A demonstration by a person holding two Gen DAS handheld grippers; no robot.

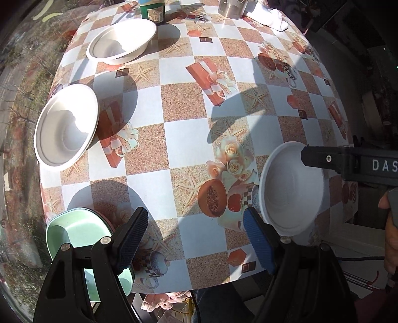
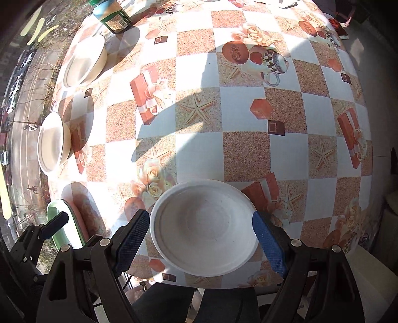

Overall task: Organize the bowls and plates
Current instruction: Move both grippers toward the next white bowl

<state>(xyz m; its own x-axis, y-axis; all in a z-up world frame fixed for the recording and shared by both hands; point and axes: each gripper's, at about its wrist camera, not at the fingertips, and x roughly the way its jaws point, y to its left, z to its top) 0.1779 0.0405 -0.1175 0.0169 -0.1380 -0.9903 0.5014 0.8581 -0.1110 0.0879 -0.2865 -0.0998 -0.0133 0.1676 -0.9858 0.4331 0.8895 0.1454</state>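
While my right tongs [image 2: 201, 238] gape around the near bowl [image 2: 204, 228], unclosed, my left [image 1: 196, 238] hang open, empty; next, pinching its rim.

Hidden, cropped and unreadable parts of the checkered table scene

The pale green shallow plate [image 1: 74, 231] is partly covered by the left gripper [image 1: 196, 241] in its own view, and a pinkish plate beneath it shows only as a thin rim. The dark green glass jar [image 1: 152, 10] and the shiny steel cup [image 1: 231, 8] are cut off by the top edge; the jar's label is too small to read. Lettering on the black right gripper body [image 1: 348, 161] runs off the frame.
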